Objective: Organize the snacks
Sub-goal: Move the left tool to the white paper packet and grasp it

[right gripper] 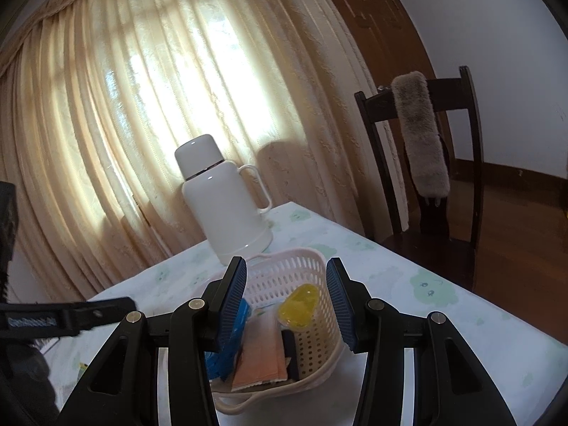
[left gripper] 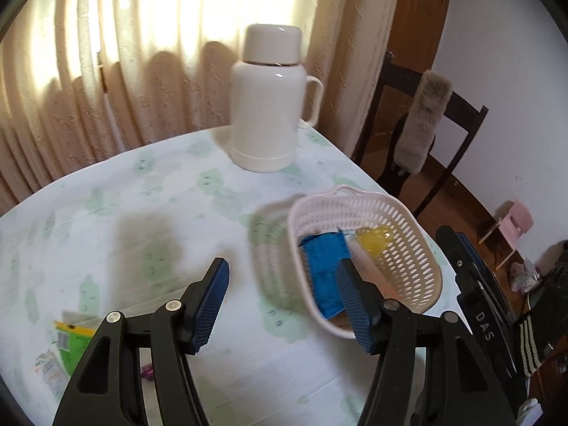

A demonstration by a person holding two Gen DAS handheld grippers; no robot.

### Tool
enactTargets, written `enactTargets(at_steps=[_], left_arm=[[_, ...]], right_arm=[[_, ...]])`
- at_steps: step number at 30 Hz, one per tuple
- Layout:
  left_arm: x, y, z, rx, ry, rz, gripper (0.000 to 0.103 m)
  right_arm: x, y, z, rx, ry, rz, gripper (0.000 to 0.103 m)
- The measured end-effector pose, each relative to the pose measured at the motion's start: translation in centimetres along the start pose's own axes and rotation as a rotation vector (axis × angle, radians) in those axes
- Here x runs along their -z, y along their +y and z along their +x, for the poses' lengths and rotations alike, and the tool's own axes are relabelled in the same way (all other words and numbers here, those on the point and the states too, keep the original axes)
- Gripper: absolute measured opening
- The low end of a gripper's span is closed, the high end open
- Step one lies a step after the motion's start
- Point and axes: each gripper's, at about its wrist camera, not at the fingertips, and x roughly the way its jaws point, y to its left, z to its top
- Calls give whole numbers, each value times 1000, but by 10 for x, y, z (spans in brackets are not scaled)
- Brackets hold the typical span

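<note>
A table [left gripper: 149, 195] under a pale cloth printed with soft green cloud-like figures fills the lower part of both views, with a cream pleated curtain [left gripper: 106, 71] glowing behind it. A dark wooden chair [right gripper: 436, 213] stands at the far right corner, a grey furry strip [right gripper: 420, 135] draped over its back. On the table near the curtain sits a white thermos jug [left gripper: 264, 106] with a cap-shaped lid and a side handle.

The basket [left gripper: 408, 248] — pale pink-white plastic, oval, with perforated walls and a small loop handle at each end — rests on the cloth near the table's right edge, well apart from the jug. Inside it lie the snacks: a shiny blue packet [left gripper: 325, 269] leaning along the left wall, a flat orange-pink sachet [right gripper: 262, 351] with a serrated end in the middle, and a translucent yellow jelly cup [right gripper: 298, 305] against the right wall. A dark item beside the sachet is too hidden to identify.

A green and yellow packet [left gripper: 72, 340] lies on the cloth at the near left, outside the basket, partly behind the left gripper's frame.

The left gripper [left gripper: 282, 301] hovers above the cloth just left of the basket, its blue ribbed pads wide apart and holding nothing. The right gripper [right gripper: 285, 305] is above the basket — its jaws also spread, empty, framing the contents.
</note>
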Motion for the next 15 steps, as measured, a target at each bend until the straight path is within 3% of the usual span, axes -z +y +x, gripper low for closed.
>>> enactTargets(at_steps=[15], left_arm=[[35, 95, -61, -196, -34, -128, 63]], right_arm=[[13, 23, 5, -17, 30, -109, 50]])
